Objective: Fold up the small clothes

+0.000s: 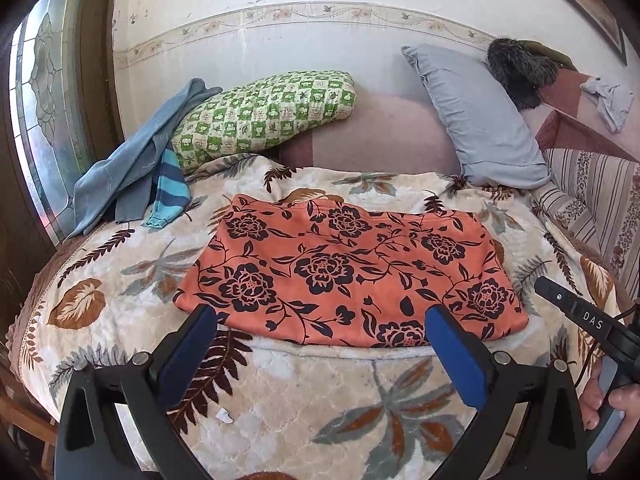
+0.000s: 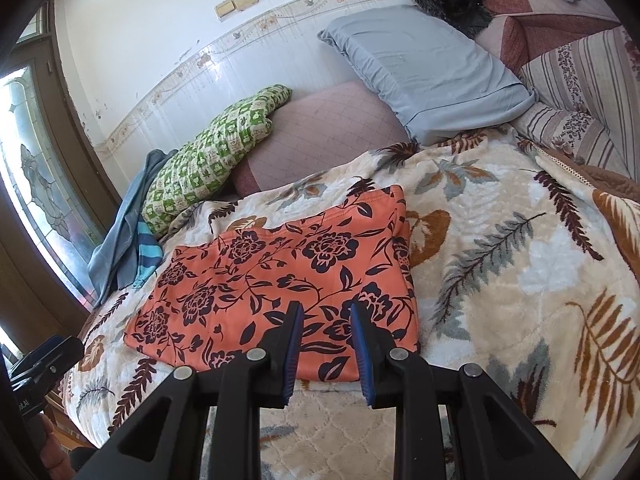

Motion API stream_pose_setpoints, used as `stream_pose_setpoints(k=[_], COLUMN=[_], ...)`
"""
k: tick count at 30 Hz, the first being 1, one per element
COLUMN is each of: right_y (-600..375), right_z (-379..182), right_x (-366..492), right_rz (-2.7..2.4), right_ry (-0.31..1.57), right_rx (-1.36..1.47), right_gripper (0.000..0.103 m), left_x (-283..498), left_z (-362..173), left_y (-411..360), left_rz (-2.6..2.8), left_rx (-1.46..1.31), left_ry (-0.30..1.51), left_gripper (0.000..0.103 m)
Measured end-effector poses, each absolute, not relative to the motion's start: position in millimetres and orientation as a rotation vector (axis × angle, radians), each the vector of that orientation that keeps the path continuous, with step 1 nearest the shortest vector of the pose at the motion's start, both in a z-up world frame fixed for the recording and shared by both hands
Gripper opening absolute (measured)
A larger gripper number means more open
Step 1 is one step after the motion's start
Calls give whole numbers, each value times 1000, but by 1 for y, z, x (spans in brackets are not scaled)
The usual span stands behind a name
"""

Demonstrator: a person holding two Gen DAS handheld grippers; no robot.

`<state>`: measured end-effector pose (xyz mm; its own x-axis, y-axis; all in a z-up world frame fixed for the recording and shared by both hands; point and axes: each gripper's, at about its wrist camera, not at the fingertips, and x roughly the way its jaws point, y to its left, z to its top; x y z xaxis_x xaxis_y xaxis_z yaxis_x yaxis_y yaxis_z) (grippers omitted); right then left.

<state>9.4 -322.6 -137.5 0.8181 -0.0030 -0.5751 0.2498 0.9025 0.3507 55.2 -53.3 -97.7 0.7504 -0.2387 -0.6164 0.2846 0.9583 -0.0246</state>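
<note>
Two grippers low in frame, both hard black plastic with blue ribbed pads. Your left gripper (image 1: 320, 322) sits bottom centre of its view, jaws spread wide, nothing between them; the tips hang over the near hem of the folded garment, and I can't tell if they touch it. Your right gripper (image 2: 324, 318) is bottom centre of its own view, jaws narrowed to a slim gap. Fabric shows through that gap, but the pads don't look to be pinching anything.

Your right hand (image 1: 608, 420) shows at the lower right edge of the left view, wrapped round a handle.

Under both grippers: plush blanket (image 1: 280, 400), cream, embossed quilt-like pile, printed with brown ferns and grey-rust leaves.

Next out, centre of both views: orange floral garment (image 1: 352, 268), soft matte knit with dark navy rose print. It's folded into a flat rough rectangle, lying on the blanket, near edge doubled and slightly rounded.

Left of it, mid-left of frame: crumpled blue cloth (image 1: 132, 160), limp, plus a teal striped piece (image 1: 170, 184) with a ribbed cuff.

Further back, against the wall: green checked pillow (image 1: 264, 114), quilted and lumpy; a pink cushion (image 1: 380, 132), stitched in a diamond grid; a grey pillow (image 1: 476, 120), smooth cotton, leaning upright.

Upper right: dark furry item (image 1: 520, 68), shaggy, on striped bedding.
</note>
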Motion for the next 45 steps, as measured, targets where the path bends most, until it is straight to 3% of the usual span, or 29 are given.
stream_pose_setpoints(k=[18,28,34,41,45], right_y=[-345,-345,-331,-301,-282], right_z=[-156,-186,-217,-193,-192], right_x=[16,56,77,65,71], right_rz=[-200,-216,-206,-207,-155], right_ry=[674,806,966,840,840], right_rx=[509,503,421,274,207], right_gripper=[27,27,28,27,27], left_x=[109,169,206,185,191], left_z=[-114,-176,-234,-198,-210], left_y=[-18,16,26,27,21], left_rz=[-210,-70,-21,-14,-10], left_rx=[40,-50,-81,-44,-5], left_ry=[719,770,1069,875,931], left_gripper=[103,103,103,103,103])
